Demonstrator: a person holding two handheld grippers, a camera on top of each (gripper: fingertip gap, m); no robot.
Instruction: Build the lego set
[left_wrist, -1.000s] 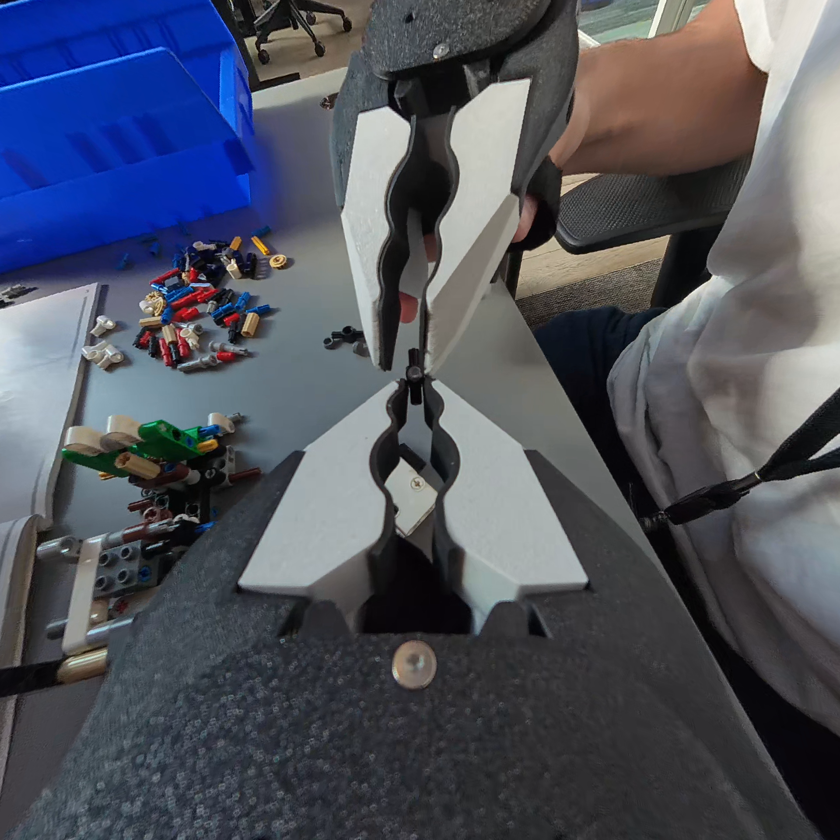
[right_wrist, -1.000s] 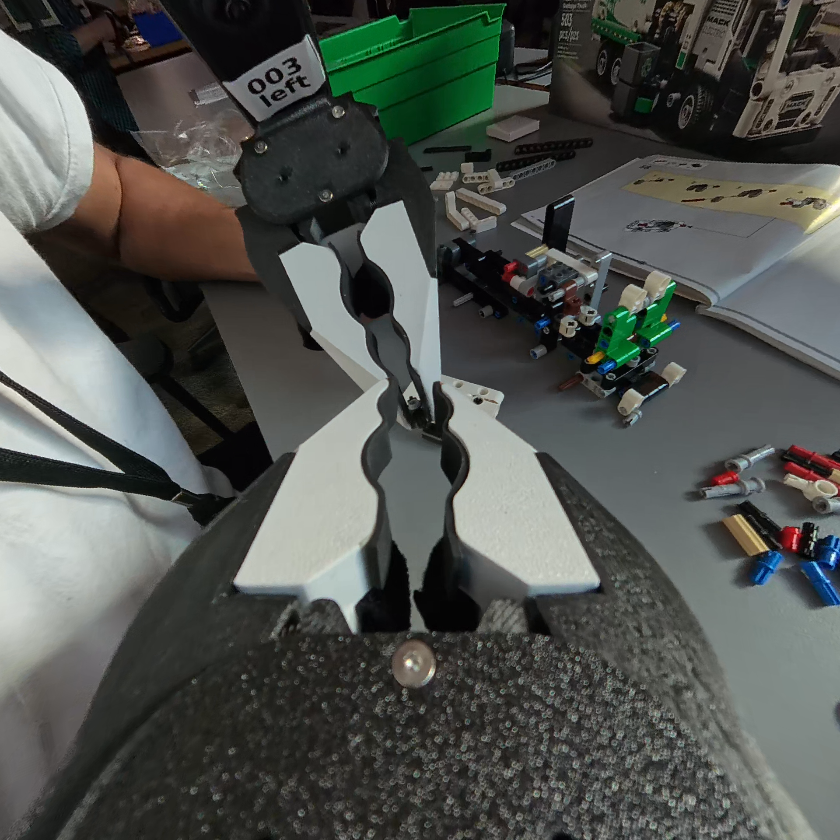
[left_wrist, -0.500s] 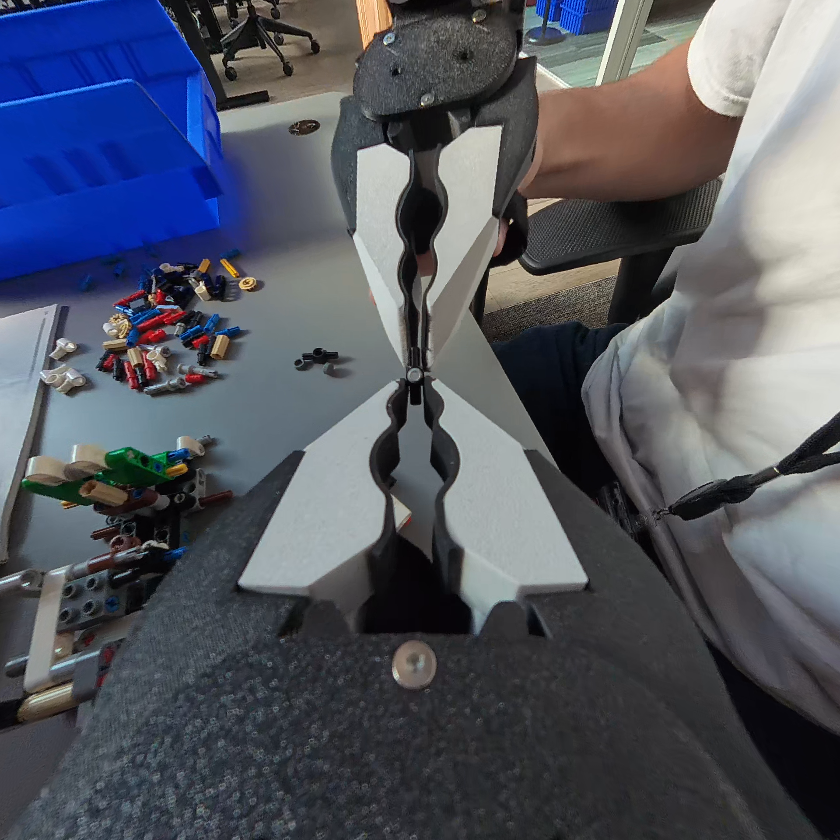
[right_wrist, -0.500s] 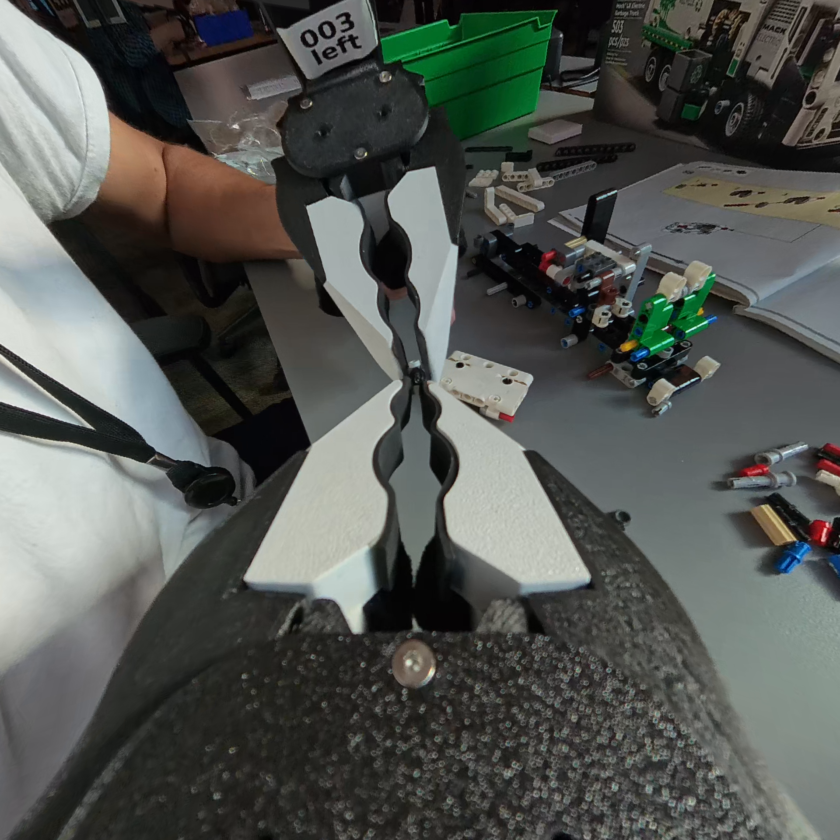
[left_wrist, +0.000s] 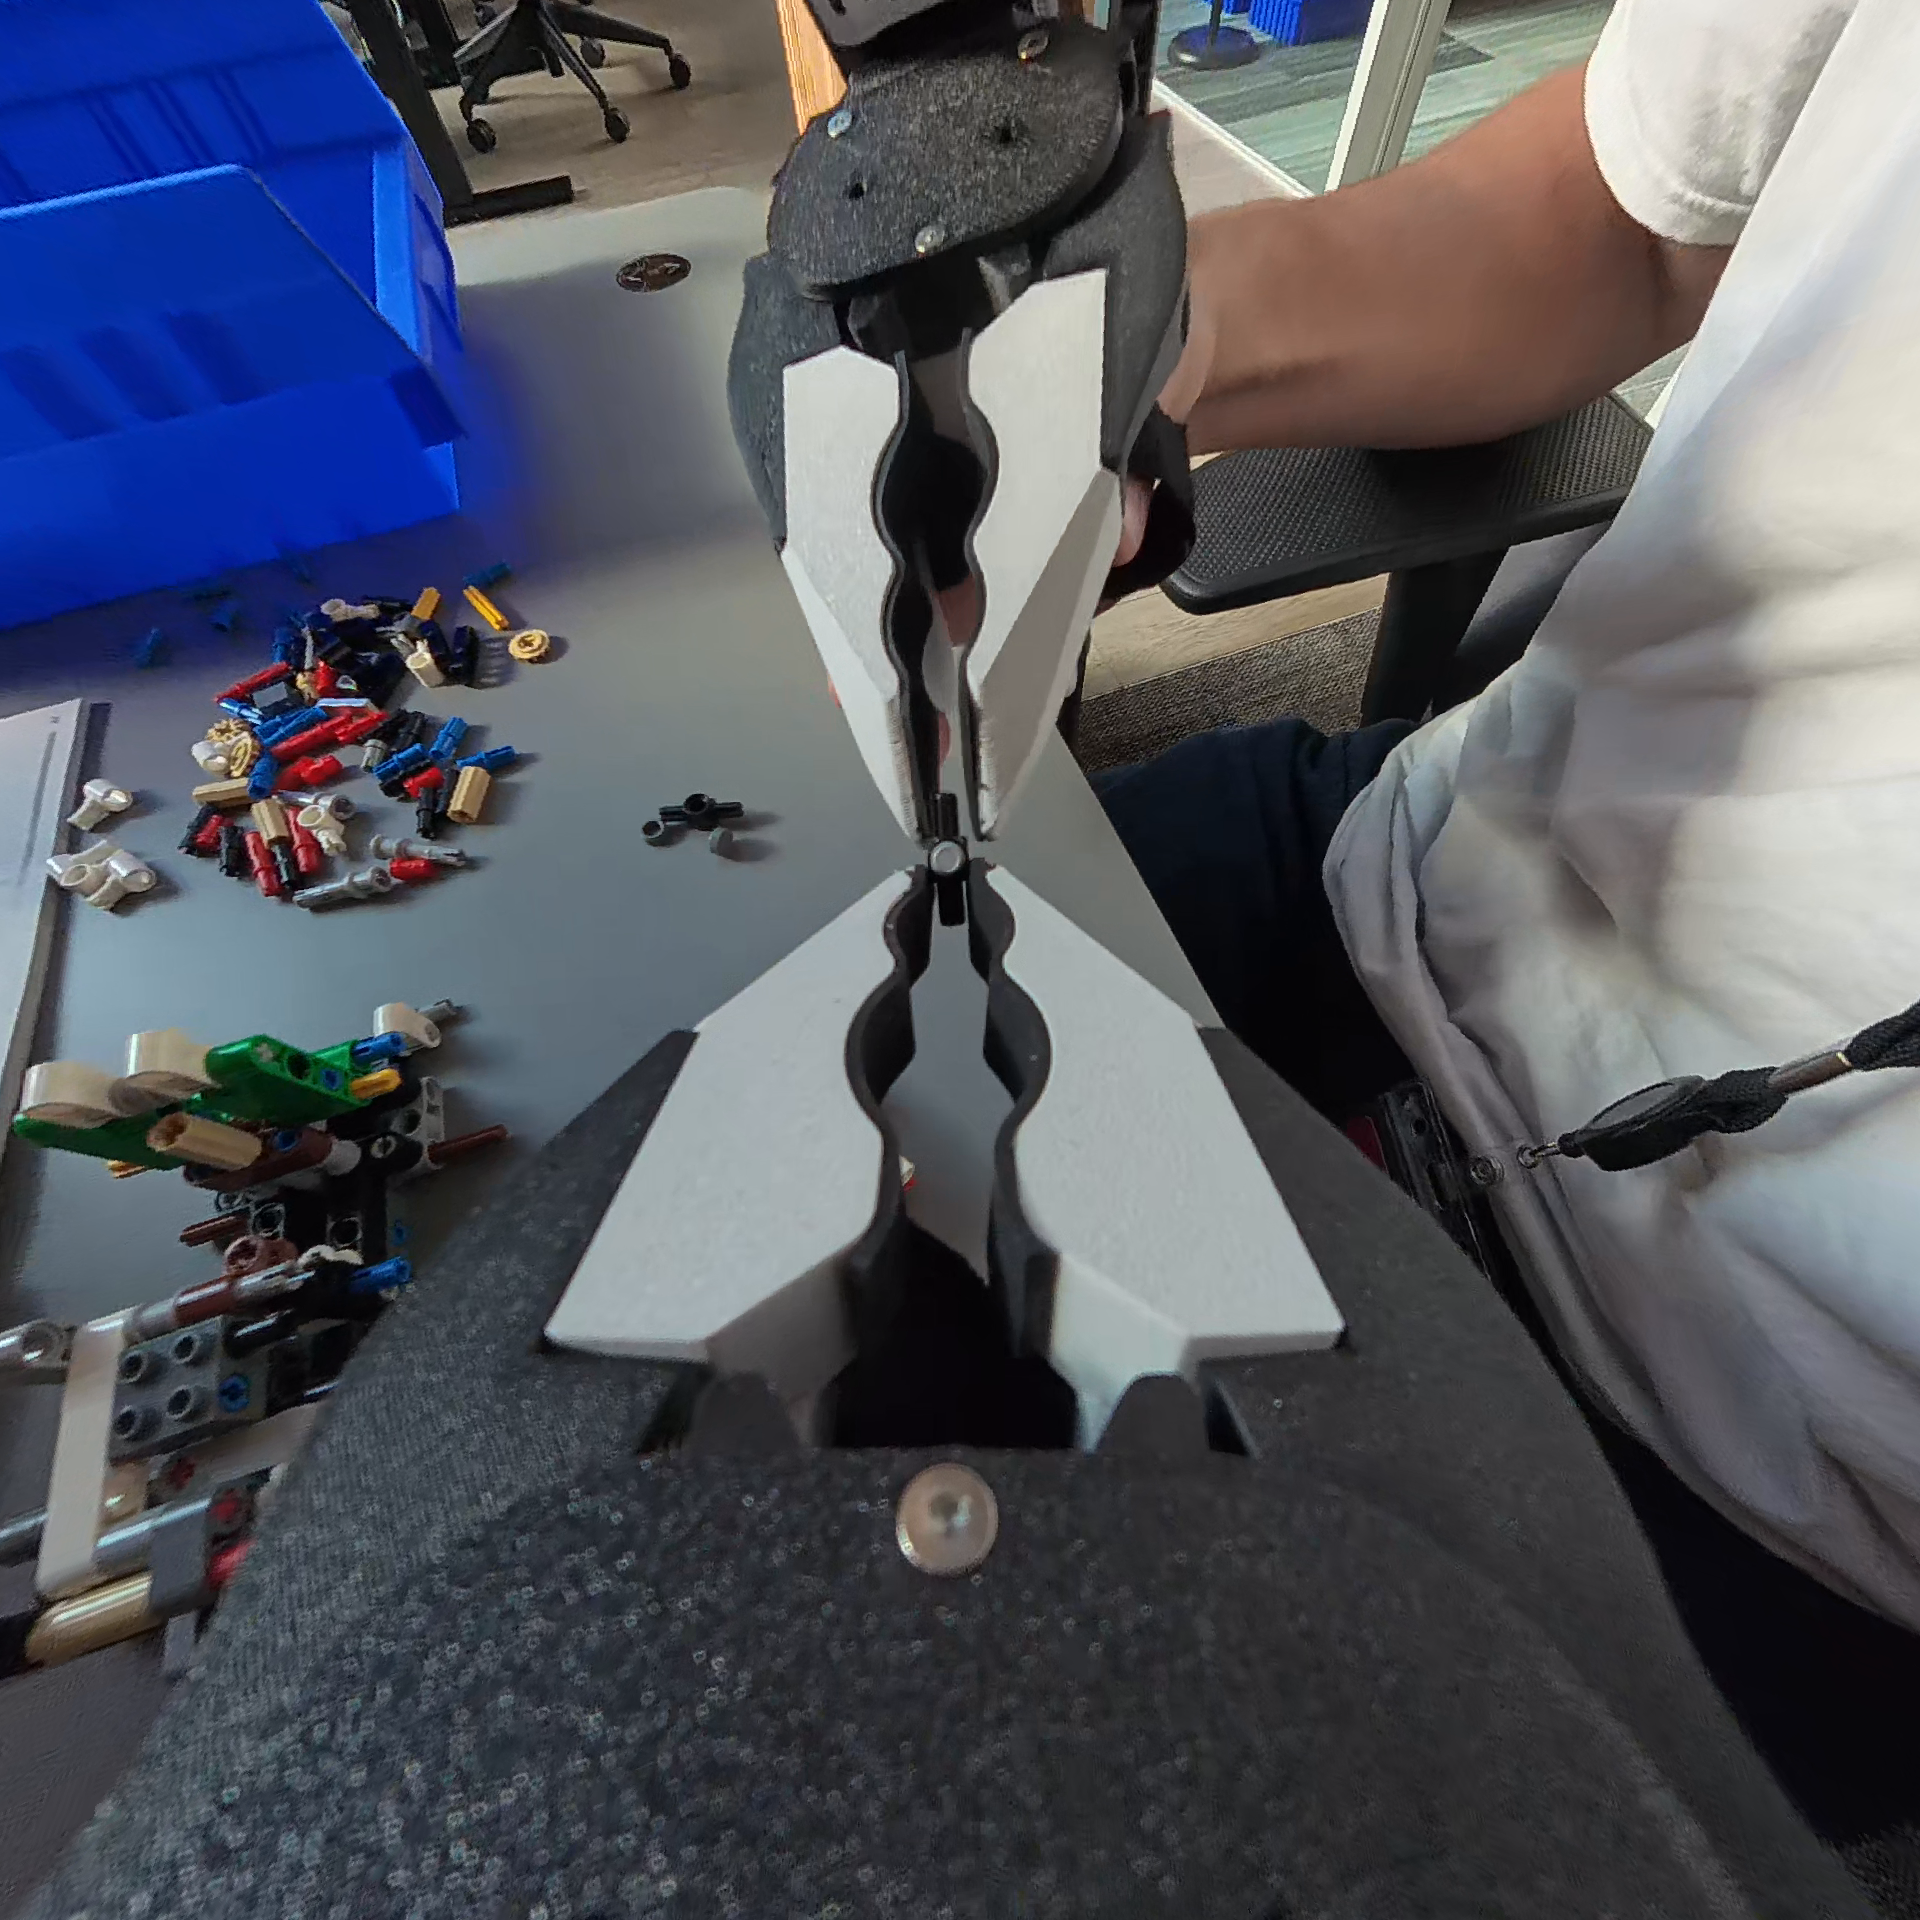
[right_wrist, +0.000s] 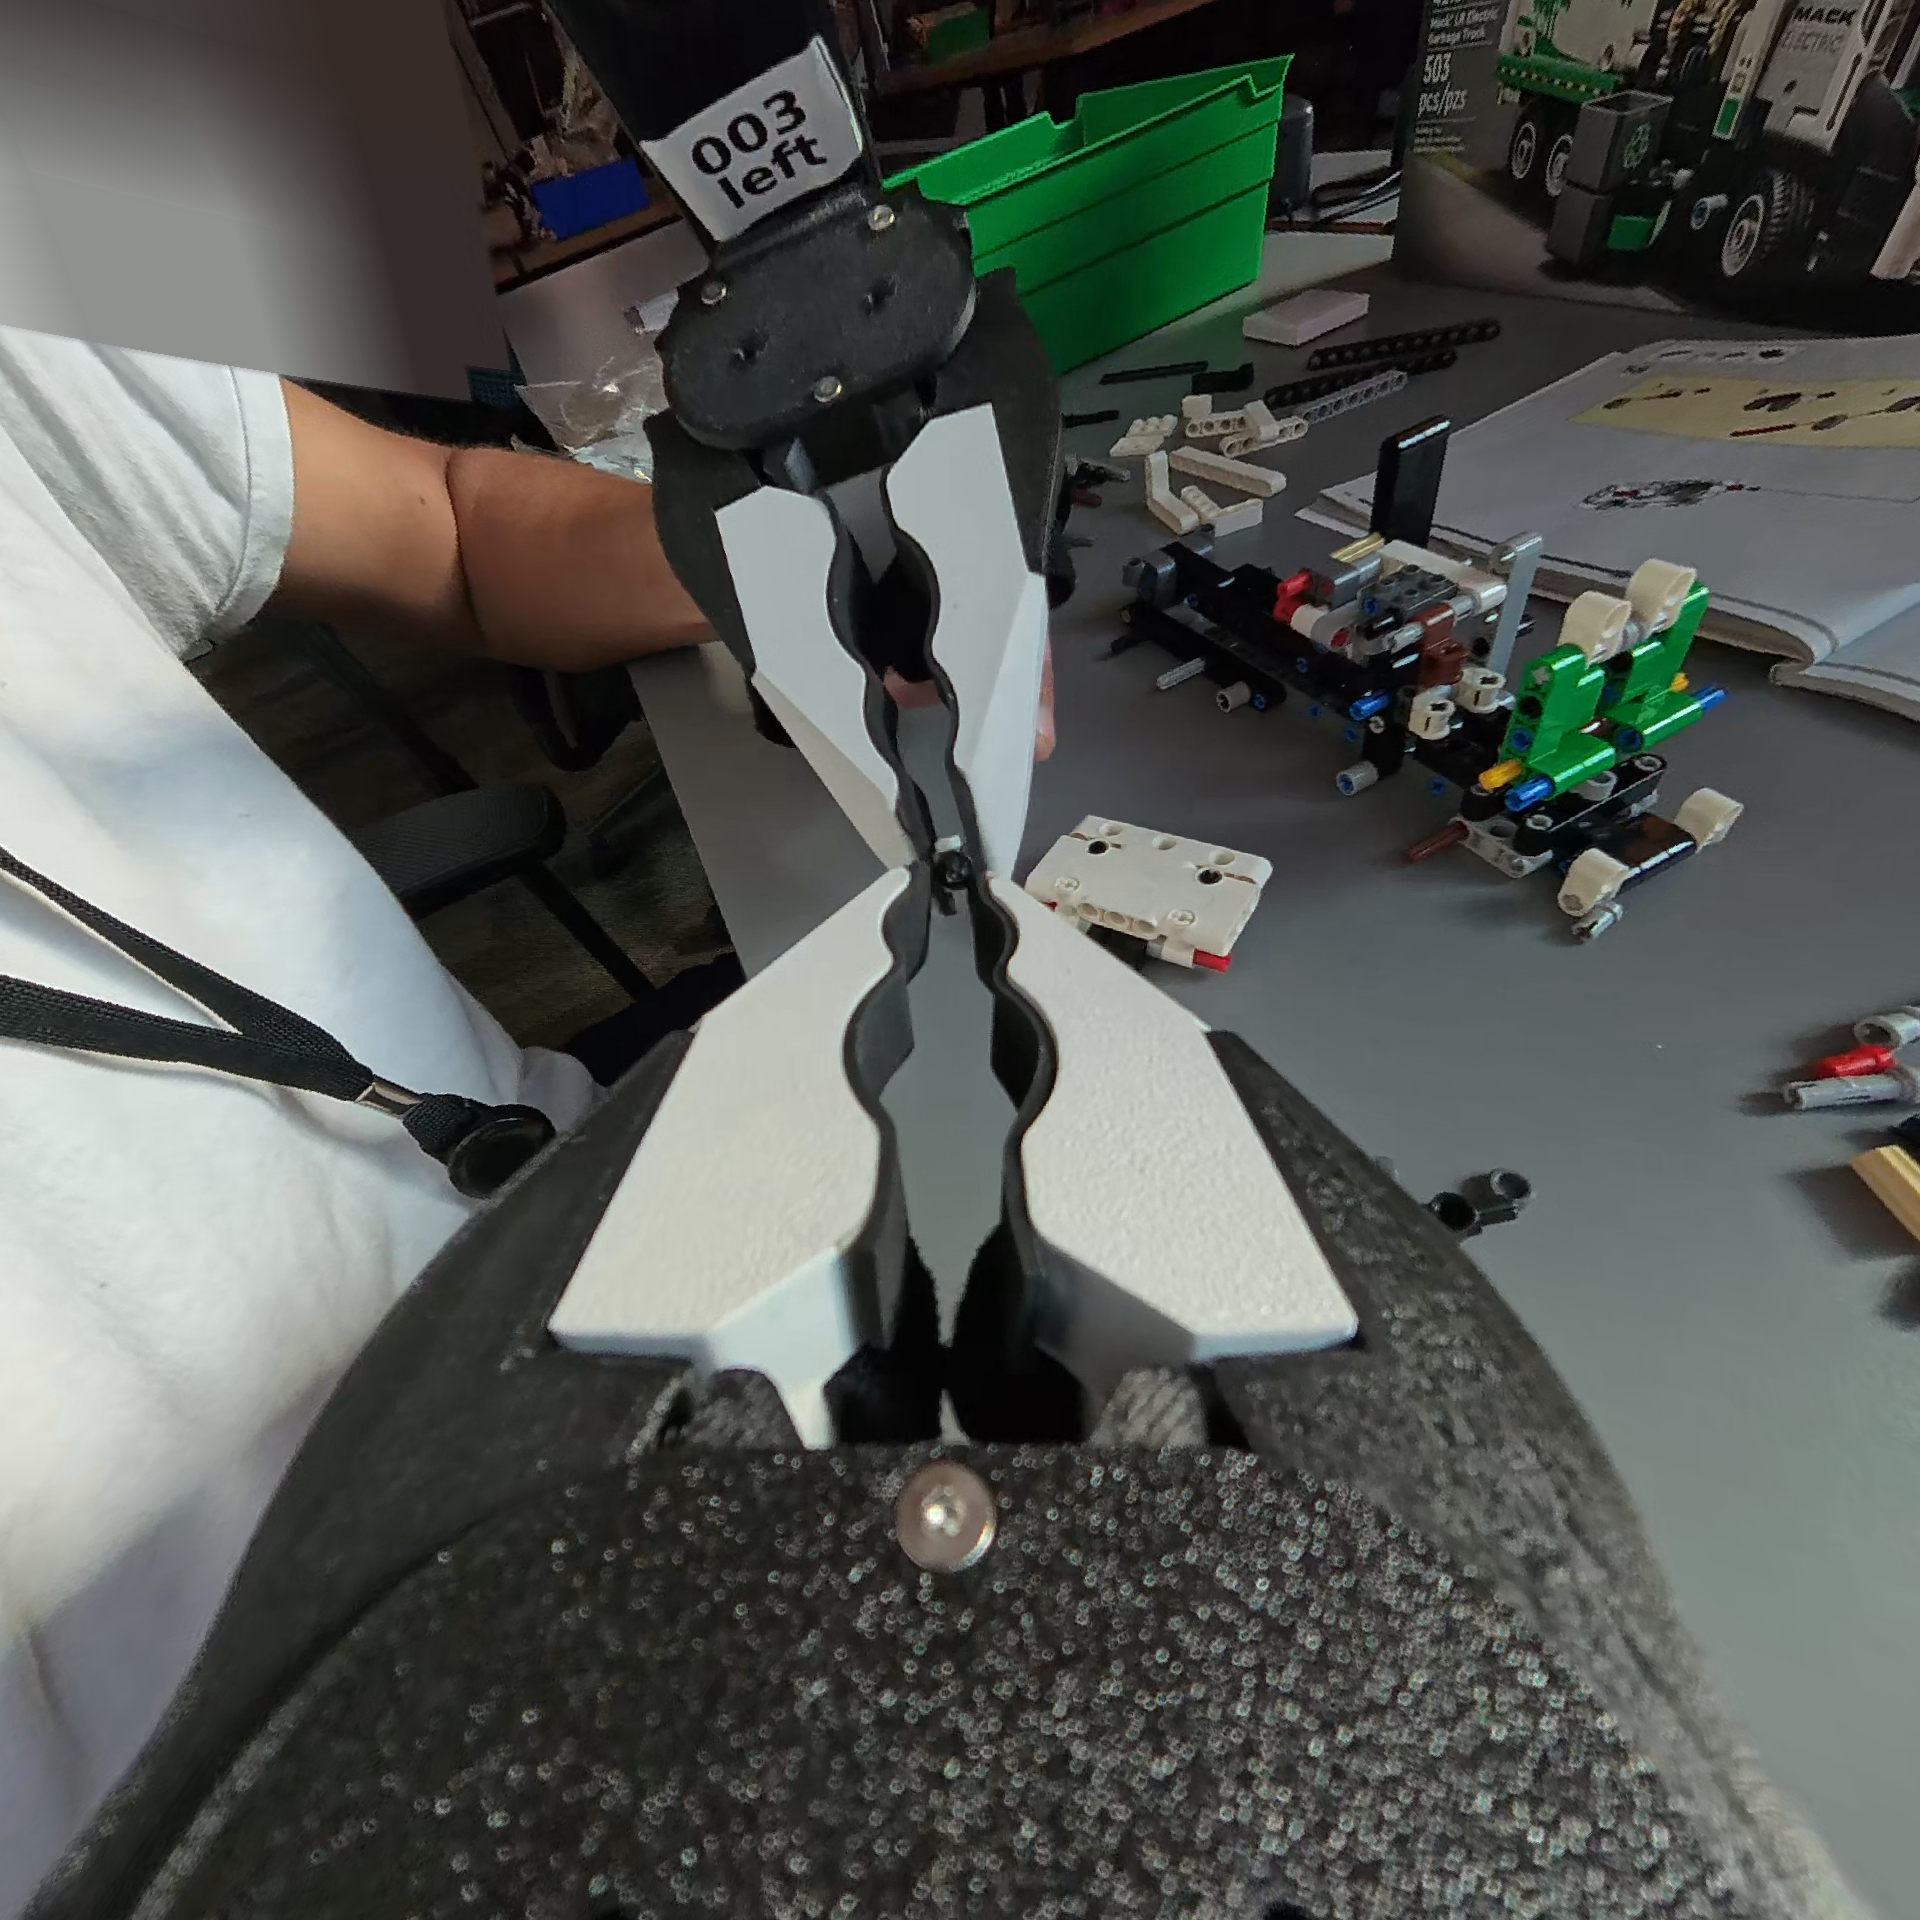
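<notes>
My left gripper (left_wrist: 945, 883) is shut on the lower arm of a small black cross-shaped connector (left_wrist: 945, 902) and holds it in the air above the grey table (left_wrist: 623, 935). A grey stud (left_wrist: 945, 858) sits in the connector's hub. My right gripper (left_wrist: 945, 821) meets it tip to tip from the far side. Its pads stand around the connector's upper arm (left_wrist: 943, 808), slightly apart, with a sliver of gap on one side. In the right wrist view the connector (right_wrist: 951, 868) sits between my right gripper (right_wrist: 951, 894) and the left gripper (right_wrist: 940, 831).
A pile of small coloured pins (left_wrist: 332, 748), a second black connector (left_wrist: 691, 812) and blue bins (left_wrist: 208, 364) lie to the left. A partly built model (right_wrist: 1455, 686), a white block (right_wrist: 1148, 883), a booklet (right_wrist: 1714, 499) and a green bin (right_wrist: 1122, 197) are on the table. A person in a white shirt (left_wrist: 1662, 727) sits at the table's edge. Only a small space, under 4 cm, lies between the two pairs of fingers.
The right gripper was wide a second ago, shut its tips just above the hub, and has now parted a little and slid over the upper arm. The left gripper kept its hold throughout.
</notes>
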